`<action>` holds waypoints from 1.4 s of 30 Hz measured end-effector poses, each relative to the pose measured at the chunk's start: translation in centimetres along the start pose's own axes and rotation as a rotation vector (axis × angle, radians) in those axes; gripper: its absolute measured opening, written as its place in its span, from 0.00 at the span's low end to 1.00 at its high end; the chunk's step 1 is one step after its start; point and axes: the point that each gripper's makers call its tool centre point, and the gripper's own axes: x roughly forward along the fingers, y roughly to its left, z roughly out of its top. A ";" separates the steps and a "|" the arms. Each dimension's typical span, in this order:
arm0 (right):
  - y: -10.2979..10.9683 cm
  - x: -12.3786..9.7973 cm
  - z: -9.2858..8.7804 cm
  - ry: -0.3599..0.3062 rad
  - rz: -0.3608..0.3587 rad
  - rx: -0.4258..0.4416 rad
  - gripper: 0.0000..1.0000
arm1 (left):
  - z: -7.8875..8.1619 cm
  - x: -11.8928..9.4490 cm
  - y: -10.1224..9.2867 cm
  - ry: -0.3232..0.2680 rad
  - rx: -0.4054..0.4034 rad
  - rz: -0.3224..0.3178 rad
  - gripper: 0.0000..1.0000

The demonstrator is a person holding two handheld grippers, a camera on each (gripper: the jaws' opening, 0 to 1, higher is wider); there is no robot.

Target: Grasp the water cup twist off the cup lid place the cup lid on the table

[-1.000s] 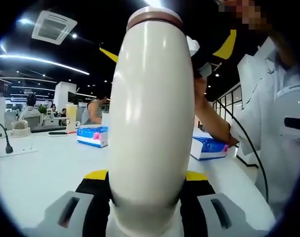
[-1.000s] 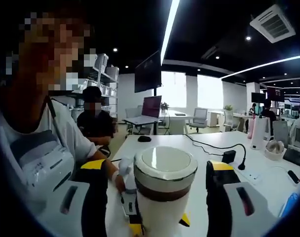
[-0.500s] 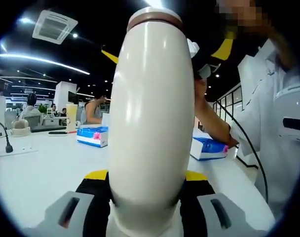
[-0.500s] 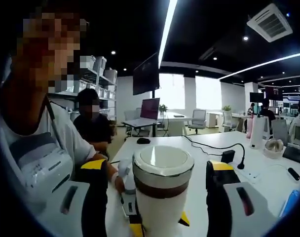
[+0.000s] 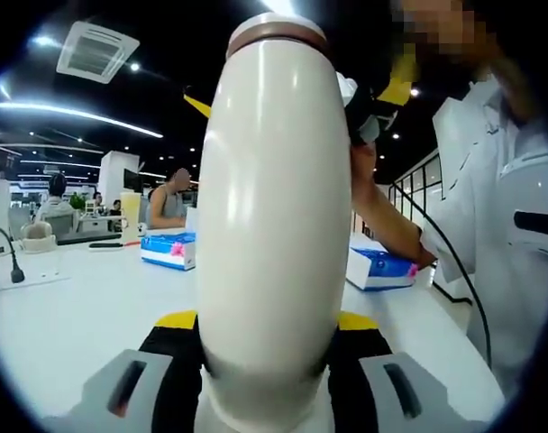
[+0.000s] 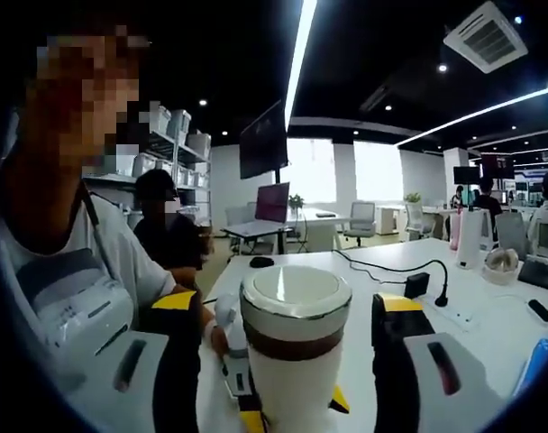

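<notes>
The water cup (image 5: pixel 269 207) is white and tall, standing upright in the left gripper view. My left gripper (image 5: pixel 265 327) is shut on its lower body. A brown band and the white cup lid (image 5: pixel 276 29) cap its top. In the right gripper view the cup lid (image 6: pixel 296 296) sits between the black, yellow-tipped jaws of my right gripper (image 6: pixel 287 311). These stand open with a gap on each side of the lid. The right gripper (image 5: pixel 375 97) also shows beside the cup's top in the left gripper view. Below the brown band, the left gripper's yellow tips (image 6: pixel 249 419) peek out.
A person in a white shirt (image 5: pixel 490 225) stands close on the right. On the white table (image 5: pixel 67 307) lie two blue boxes (image 5: pixel 170 248) (image 5: pixel 379 269), a desk microphone (image 5: pixel 5 253) and a black cable (image 6: pixel 382 267). Other people sit at desks behind.
The right gripper has shifted slightly closer to the cup's top in the left gripper view. The left gripper still holds the cup as before.
</notes>
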 end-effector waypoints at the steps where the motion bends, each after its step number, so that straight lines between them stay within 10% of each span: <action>1: 0.0 0.0 -0.1 0.003 0.000 -0.001 0.78 | 0.0 0.0 0.0 0.000 -0.001 0.000 0.55; 42: -0.6 0.2 2.2 -0.103 -0.006 0.088 0.48 | 0.0 -0.2 0.1 0.003 0.019 -0.001 0.55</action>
